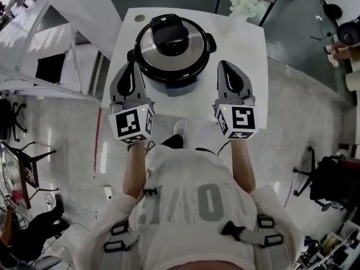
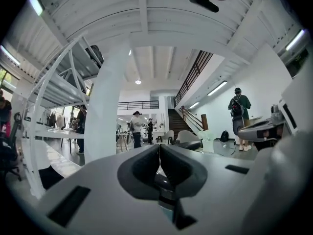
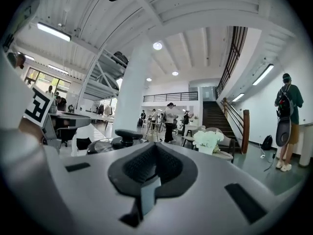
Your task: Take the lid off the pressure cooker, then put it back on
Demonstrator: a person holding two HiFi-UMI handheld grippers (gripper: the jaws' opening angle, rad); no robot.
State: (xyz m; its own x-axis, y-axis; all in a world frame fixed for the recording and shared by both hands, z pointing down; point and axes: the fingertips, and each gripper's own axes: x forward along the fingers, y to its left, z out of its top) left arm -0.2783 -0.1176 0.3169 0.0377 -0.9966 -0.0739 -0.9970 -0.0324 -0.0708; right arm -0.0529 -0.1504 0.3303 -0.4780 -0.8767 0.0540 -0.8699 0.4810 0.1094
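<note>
The pressure cooker [image 1: 173, 46] stands on the white table [image 1: 250, 49], its steel lid [image 1: 147, 45] with the black handle [image 1: 170, 31] seated on top. My left gripper [image 1: 133, 64] hovers just left of the pot and my right gripper [image 1: 223, 64] just right of it; neither touches it. Both are shut with nothing between the jaws. In the left gripper view the shut jaw tips of the left gripper [image 2: 158, 149] point past the pot. The right gripper view shows the right gripper [image 3: 155, 151] shut, with the black handle [image 3: 128, 135] to its left.
A white vase of flowers [image 1: 246, 3] sits at the table's far right corner. A white pillar [image 2: 110, 102] rises beyond the table on the left. Office chairs [image 1: 323, 181] stand on the floor to the right. People [image 3: 286, 119] stand in the hall behind.
</note>
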